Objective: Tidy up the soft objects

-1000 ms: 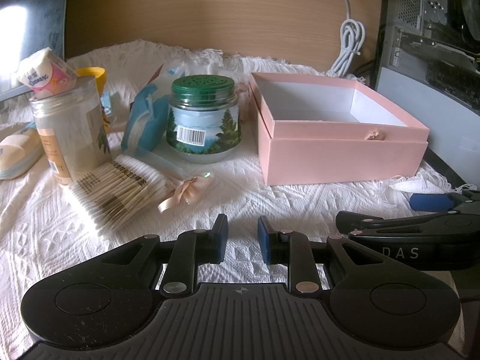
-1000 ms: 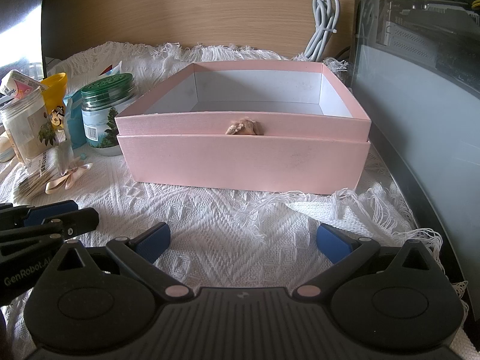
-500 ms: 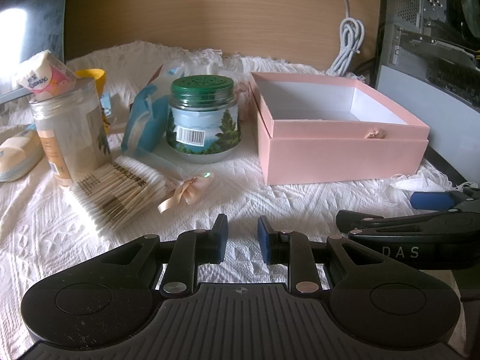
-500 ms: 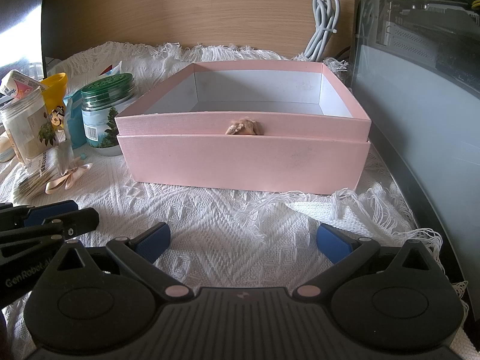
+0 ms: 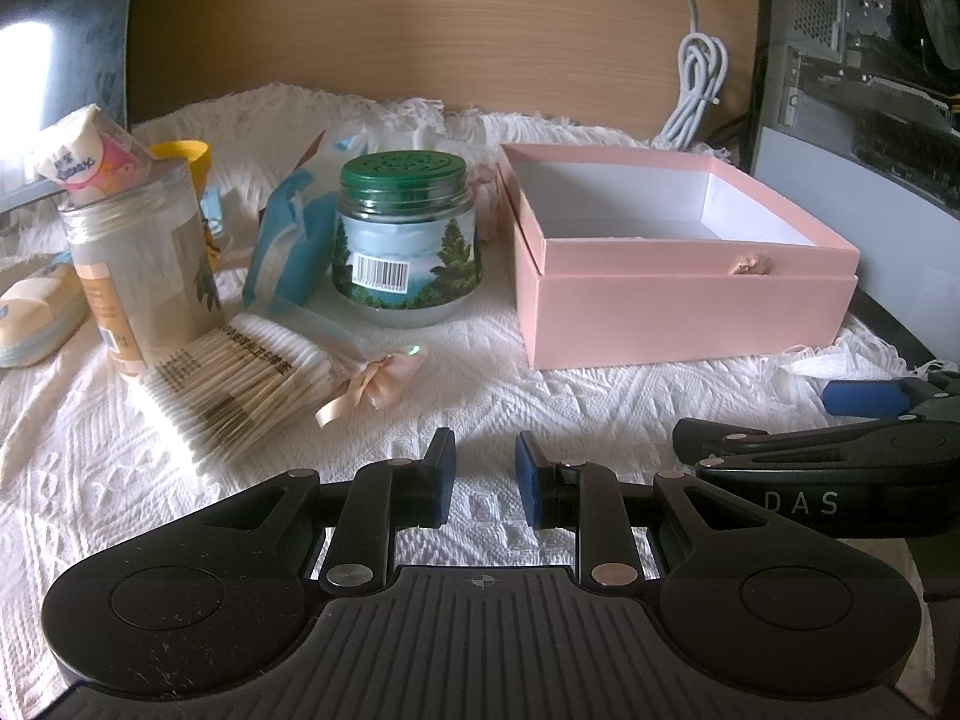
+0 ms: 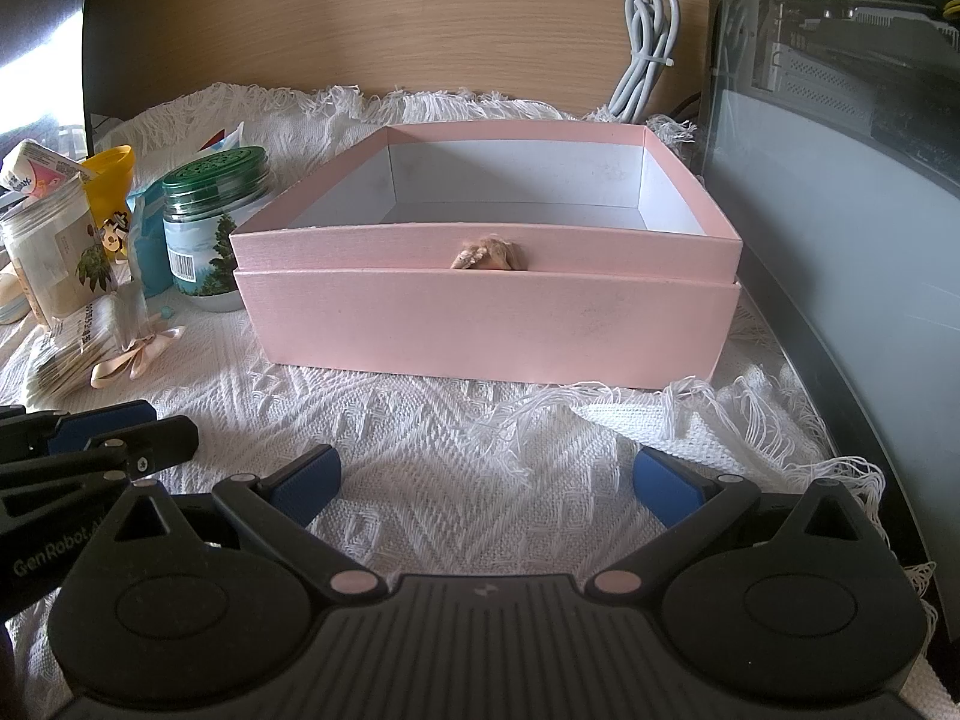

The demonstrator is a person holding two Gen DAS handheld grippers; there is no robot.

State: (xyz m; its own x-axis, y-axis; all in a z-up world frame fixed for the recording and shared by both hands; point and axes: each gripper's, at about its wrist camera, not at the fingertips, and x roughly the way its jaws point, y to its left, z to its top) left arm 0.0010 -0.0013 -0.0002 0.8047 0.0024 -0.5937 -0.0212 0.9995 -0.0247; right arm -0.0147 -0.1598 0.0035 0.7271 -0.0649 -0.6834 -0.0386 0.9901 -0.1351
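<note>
Evidently nothing is in hand yet, so the step is a first pick.
Left gripper (image 5: 483,480): low over the white woven cloth (image 5: 480,396), fingers parted by a narrow gap with nothing between them.
Right gripper (image 6: 483,483): spread wide and empty, squarely facing the pink box (image 6: 486,324).
Box: open-topped, white inside, looks empty as far as can be seen; a small bow sits at the middle of its front rim.
Soft things: a sleeve of cotton swabs (image 5: 240,384) tied with a peach ribbon (image 5: 375,384) lies on the cloth just in front of the clear jar (image 5: 141,276); a blue-and-white soft pack (image 5: 288,252) leans against the green-lidded jar (image 5: 408,246); a tissue packet (image 5: 87,159) pokes out of the clear jar's mouth; a pale pack (image 5: 33,318) lies at the far left.
Likely target: the swab sleeve, nearest to the left gripper.
Doing it well: widen the left fingers first, since the present gap looks too narrow for the sleeve; close across its short width near the middle, not on the ribbon, which would likely slip or untie.
Squeeze: light, since the wrapper should deform and the sticks could shift.
Caution: lift clear before swinging, because both jars stand close behind and could be knocked.
Placement: lower it flat into the box rather than dropping it over the rim.
</note>
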